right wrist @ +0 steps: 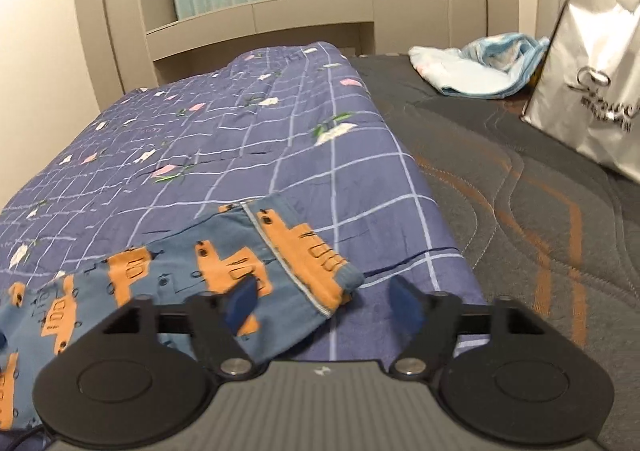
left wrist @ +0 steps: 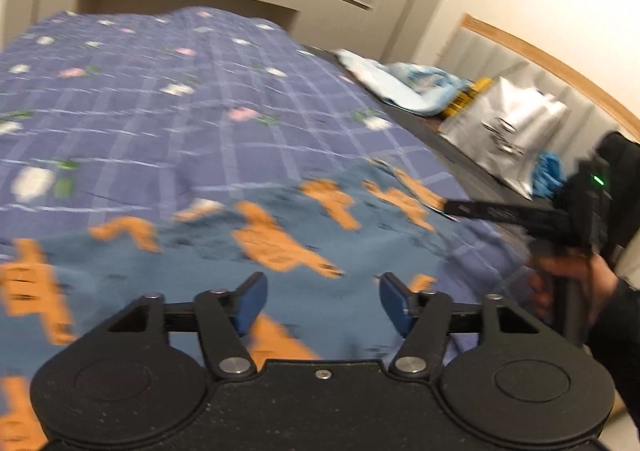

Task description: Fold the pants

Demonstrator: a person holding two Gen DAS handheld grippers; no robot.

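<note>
Two tools, both with jaws apart, nothing clamped.

Pants (right wrist: 224,271): blue with orange print, flat on the quilt (right wrist: 248,131), under and ahead of both tools.

Risk: your right tool (right wrist: 324,301) straddles the cuffed edge; close too shallow and you catch one layer only, or pinch quilt with it, dragging the fold askew. Left view is blurred, so your aim there is uncertain.

Pose: left tool (left wrist: 323,303) low over mid-fabric, pointing up the bed; right tool level, pants edge beside its left finger.

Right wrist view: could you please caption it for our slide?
Open right gripper above the cuffed end of blue orange-print pants on a checked quilt.
</note>
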